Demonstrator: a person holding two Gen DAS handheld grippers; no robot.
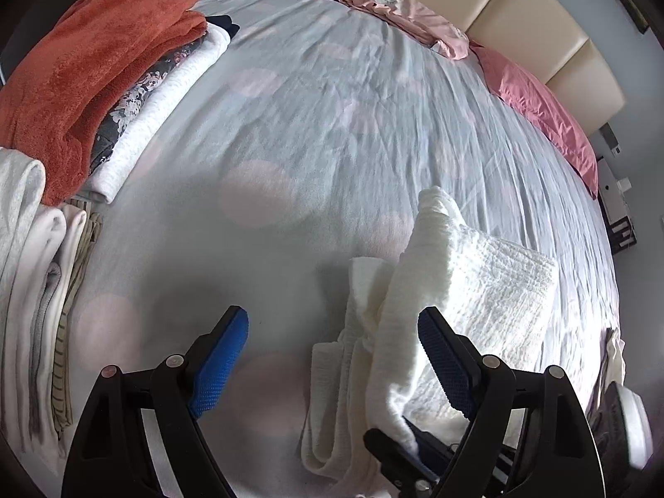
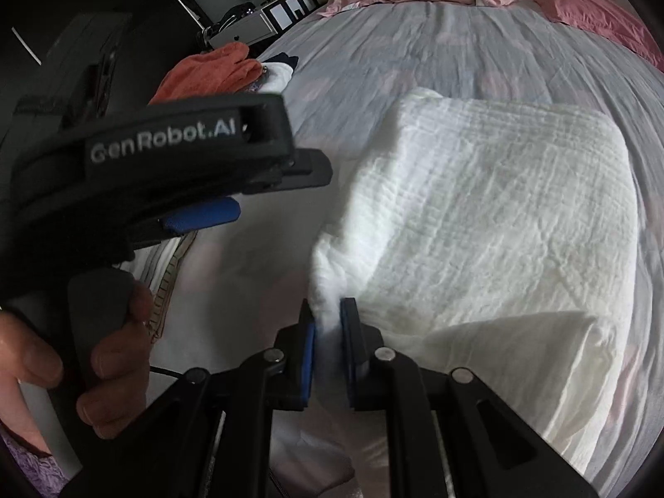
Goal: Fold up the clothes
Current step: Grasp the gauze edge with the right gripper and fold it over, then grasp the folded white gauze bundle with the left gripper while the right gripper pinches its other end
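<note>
A white textured garment [image 2: 498, 207] lies half folded on the grey bedsheet [image 2: 415, 41]. My right gripper [image 2: 328, 332] is shut on the garment's near left edge, and the cloth runs up from between the blue pads. In the left wrist view the same white garment [image 1: 477, 290] rises in a fold at the lower right, with the right gripper's black tip [image 1: 398, 452] under it. My left gripper [image 1: 332, 352] is open above the bare sheet, left of the garment, with nothing between its blue pads [image 1: 220, 365]. In the right wrist view the left gripper [image 2: 203, 211] shows side-on, held by a hand [image 2: 112, 344].
Folded clothes are stacked along the bed's left side: an orange towel [image 1: 95, 66], a floral piece [image 1: 133, 103], a white knit [image 1: 166, 99] and pale folded items [image 1: 33, 290]. Pink pillows [image 1: 539, 108] lie against the beige headboard [image 1: 518, 12]. A nightstand [image 2: 265, 16] stands beyond.
</note>
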